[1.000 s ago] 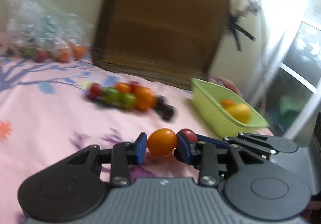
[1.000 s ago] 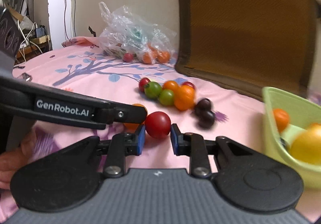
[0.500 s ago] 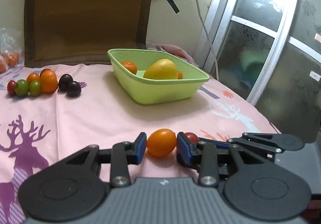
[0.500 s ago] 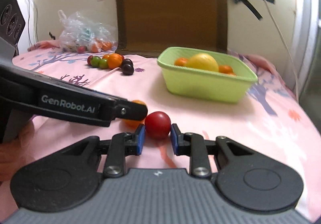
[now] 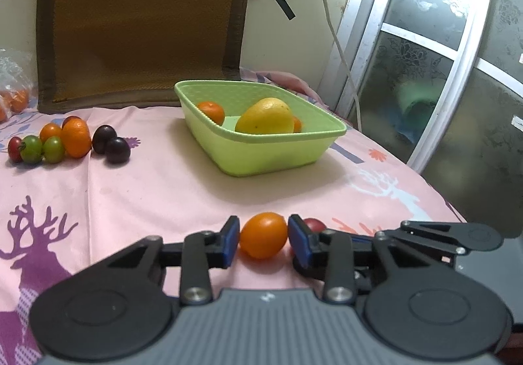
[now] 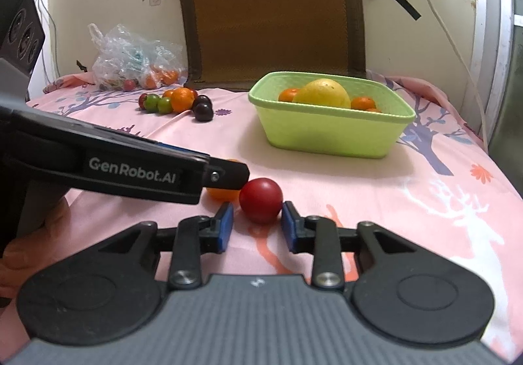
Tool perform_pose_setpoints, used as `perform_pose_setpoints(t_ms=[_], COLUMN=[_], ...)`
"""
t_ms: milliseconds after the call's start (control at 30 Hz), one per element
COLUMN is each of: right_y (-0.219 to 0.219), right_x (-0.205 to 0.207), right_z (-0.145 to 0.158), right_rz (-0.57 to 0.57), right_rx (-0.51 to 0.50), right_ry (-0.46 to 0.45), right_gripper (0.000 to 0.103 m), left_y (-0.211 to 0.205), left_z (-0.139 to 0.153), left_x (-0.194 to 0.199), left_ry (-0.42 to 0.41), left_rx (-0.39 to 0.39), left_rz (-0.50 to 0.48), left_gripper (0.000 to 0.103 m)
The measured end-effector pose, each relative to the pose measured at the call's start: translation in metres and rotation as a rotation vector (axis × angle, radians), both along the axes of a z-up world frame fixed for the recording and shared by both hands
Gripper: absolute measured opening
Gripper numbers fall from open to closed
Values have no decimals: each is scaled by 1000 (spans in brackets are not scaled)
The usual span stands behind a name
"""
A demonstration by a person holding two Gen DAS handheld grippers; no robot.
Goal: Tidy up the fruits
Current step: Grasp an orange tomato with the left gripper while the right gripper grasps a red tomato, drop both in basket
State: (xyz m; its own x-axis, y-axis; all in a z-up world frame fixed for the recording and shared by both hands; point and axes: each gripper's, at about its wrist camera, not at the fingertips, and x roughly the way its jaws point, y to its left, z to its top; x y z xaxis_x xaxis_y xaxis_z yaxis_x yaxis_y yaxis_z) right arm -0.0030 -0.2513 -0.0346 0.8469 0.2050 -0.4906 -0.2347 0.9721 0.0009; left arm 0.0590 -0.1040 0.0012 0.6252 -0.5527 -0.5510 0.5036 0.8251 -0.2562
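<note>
Orange tomato [image 5: 263, 235] pinched in my left gripper [image 5: 263, 241], red tomato [image 6: 260, 200] in my right gripper [image 6: 257, 226], I had swung toward the green basket [image 6: 330, 133], ready to drop.

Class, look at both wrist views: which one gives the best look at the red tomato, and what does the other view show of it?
The right wrist view: the red tomato sits whole and unobstructed between the right gripper fingers. In the left wrist view only a sliver of it peeks out behind the left gripper finger, beside the orange tomato.
</note>
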Motion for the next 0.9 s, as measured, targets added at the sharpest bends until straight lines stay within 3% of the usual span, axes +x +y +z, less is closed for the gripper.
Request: perform_pose_setpoints(t_ms=[167,367,500,900], right_y=[-7,-34,-56,-62], right_x=[-6,-2,19,66], right_z=[3,19,33,34], right_rz=[-28,-119,-177,-230], right_rx=[11,36,67,68], right_ry=[-34,-153,-216,-226], right_gripper=[28,28,28,31], left_y=[7,3,-11,-27], left_z=[8,43,56,35], left_x=[11,39,64,109], left_ry=[35,-28,-71,-11], left_rx=[-78,-140,-123,-70], left_rz=[1,14,30,87], left_gripper=[33,33,33,36])
